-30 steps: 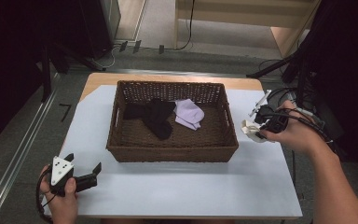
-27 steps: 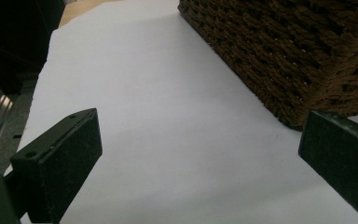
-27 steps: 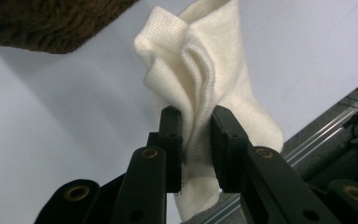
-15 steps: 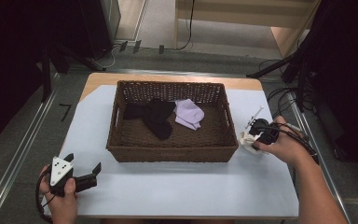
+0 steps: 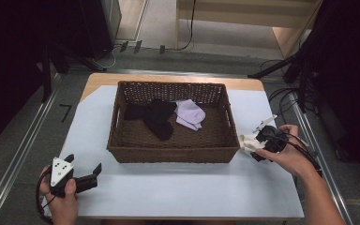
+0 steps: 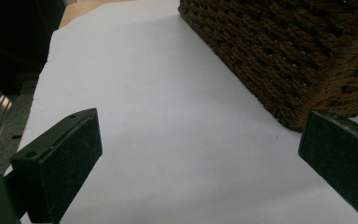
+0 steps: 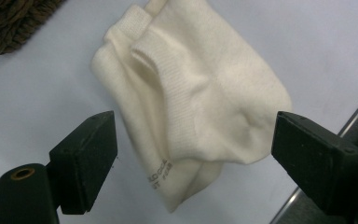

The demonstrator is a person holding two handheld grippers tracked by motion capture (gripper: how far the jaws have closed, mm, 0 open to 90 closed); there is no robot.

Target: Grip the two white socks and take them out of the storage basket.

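Note:
A cream sock (image 7: 200, 79) lies crumpled on the white sheet just right of the wicker basket (image 5: 168, 154); the high view shows this sock (image 5: 246, 142) by the basket's front right corner. My right gripper (image 7: 196, 140) hovers close above it. Its jaws have just been opening and stand wide, the sock lying between them untouched by the pads. In the high view the right gripper (image 5: 258, 145) rests low in the hand. My left gripper (image 5: 83, 162) stays open at the near left with nothing between its jaws.
Inside the basket lie black socks (image 5: 154, 117) and a lavender sock (image 5: 190, 114). The basket's woven wall (image 6: 284, 51) rises ahead of my left gripper (image 6: 200, 140). A white sheet (image 5: 178, 187) covers the table. The table's right edge is close behind the right hand.
The right hand has come down from above the table to its surface beside the basket. Its jaws have opened and let go of the cream sock. The left hand has kept still.

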